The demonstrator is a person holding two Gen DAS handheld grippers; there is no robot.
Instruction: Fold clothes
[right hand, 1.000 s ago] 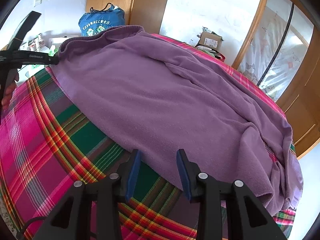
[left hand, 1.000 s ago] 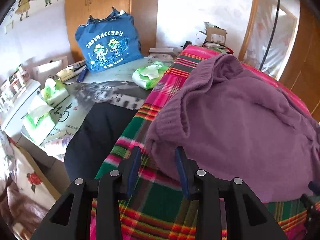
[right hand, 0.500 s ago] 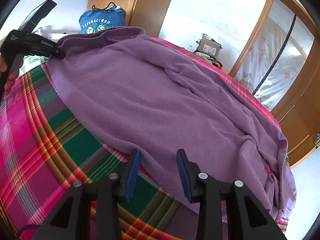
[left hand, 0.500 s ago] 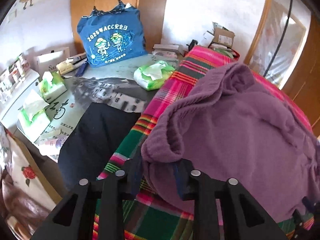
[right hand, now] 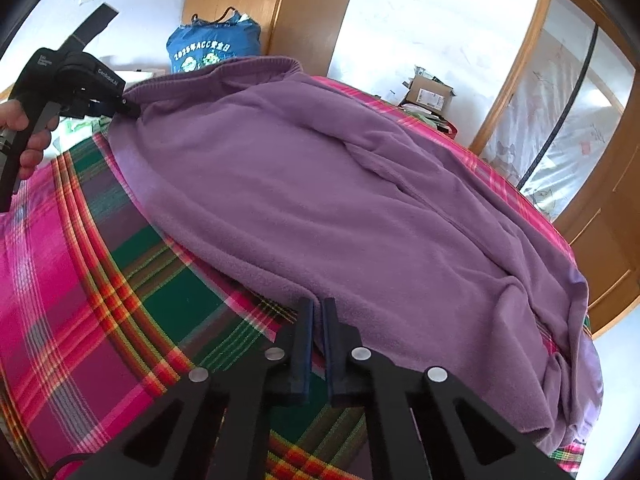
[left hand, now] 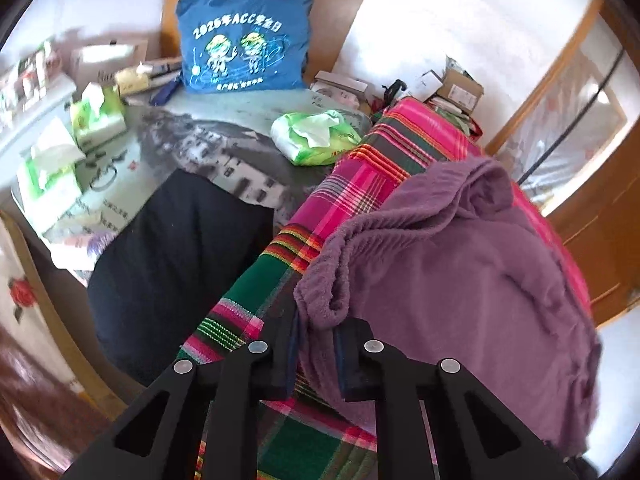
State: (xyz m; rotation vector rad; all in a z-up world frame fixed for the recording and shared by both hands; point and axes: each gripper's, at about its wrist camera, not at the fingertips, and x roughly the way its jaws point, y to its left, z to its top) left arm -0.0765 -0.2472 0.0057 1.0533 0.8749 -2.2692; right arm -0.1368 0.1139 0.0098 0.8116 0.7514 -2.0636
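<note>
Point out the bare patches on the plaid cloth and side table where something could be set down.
Free: plaid cloth between the right tongs and left tongs, beside the purple sweater; also the black cloth on the side table. Crowded: tissue packs and blue bag at the table's back.

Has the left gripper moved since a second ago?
Yes. In the right wrist view the left gripper has risen against the blue bag, lifting the purple sweater edge; its jaws are closing on it.

white walls (right hand: pixel 420 20), wooden wardrobe (right hand: pixel 256 4), cluttered side table (left hand: pixel 248 112), daylight
</note>
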